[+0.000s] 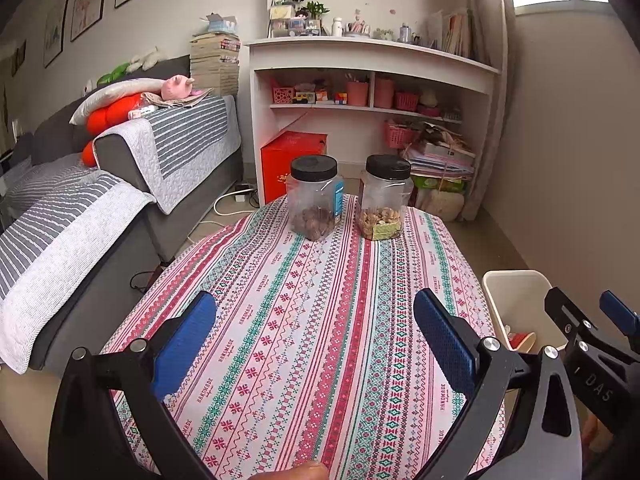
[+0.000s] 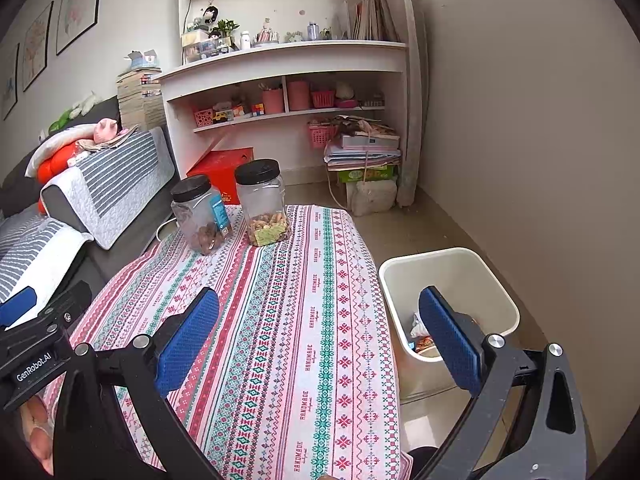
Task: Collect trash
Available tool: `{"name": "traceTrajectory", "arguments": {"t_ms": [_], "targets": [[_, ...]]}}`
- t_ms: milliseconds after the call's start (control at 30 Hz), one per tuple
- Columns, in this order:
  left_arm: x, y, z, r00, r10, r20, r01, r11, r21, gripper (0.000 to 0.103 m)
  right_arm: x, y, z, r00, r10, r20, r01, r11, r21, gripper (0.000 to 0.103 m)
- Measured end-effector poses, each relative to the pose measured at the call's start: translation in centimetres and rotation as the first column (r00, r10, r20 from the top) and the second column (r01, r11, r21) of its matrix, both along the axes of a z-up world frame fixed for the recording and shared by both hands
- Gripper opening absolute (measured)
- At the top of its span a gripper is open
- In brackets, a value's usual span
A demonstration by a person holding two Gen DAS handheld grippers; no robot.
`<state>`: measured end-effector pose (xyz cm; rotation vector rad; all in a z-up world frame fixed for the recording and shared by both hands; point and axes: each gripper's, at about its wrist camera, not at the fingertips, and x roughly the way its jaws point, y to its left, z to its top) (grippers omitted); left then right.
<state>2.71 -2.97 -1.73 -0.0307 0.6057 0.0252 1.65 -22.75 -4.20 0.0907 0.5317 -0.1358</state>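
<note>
Two grippers hang over the near end of the table (image 1: 320, 340), both with jaws spread wide and nothing between them. Far left sits a grey sofa (image 1: 120, 184) draped in striped covers. The left gripper (image 1: 316, 340) is over the patterned cloth. At the far end stand two clear jars with black lids, touching nothing: the left jar (image 1: 314, 200) holds dark brown pieces, the right jar (image 1: 385, 200) paler ones. The right gripper (image 2: 320, 340) straddles the table's right edge, one finger above the white bin (image 2: 452, 276) on the floor just beside the table. Wrappers, the trash (image 2: 420, 336), lie in the bin's bottom.
</note>
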Motion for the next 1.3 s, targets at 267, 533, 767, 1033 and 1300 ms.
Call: {"name": "traceTrajectory", "arguments": {"t_ms": [267, 533, 767, 1033, 1300], "targets": [[0.05, 0.01, -0.03, 1.000, 0.001, -0.009, -0.001, 1.000, -0.009, 0.096, -0.01, 0.10, -0.31, 1.000, 0.000, -0.007, 0.000, 1.000, 0.003, 0.096], [0.02, -0.13, -0.10, 1.000, 0.002, -0.011, -0.002, 1.000, -0.007, 0.096, 0.00, 0.06, -0.33, 1.000, 0.001, -0.011, -0.001, 1.000, 0.003, 0.096], [0.04, -0.13, -0.20, 1.000, 0.006, -0.016, -0.006, 1.000, -0.007, 0.096, 0.20, -0.43, -0.62, 1.000, 0.007, -0.020, -0.007, 1.000, 0.006, 0.096], [0.06, -0.11, -0.20, 1.000, 0.009, -0.021, -0.009, 1.000, -0.006, 0.096, 0.31, -0.59, -0.84, 1.000, 0.012, -0.025, -0.012, 1.000, 0.002, 0.096], [0.03, -0.06, -0.19, 1.000, 0.012, -0.022, -0.012, 1.000, -0.004, 0.096, 0.31, -0.66, -0.99, 0.999, 0.014, -0.030, -0.014, 1.000, 0.004, 0.096]]}}
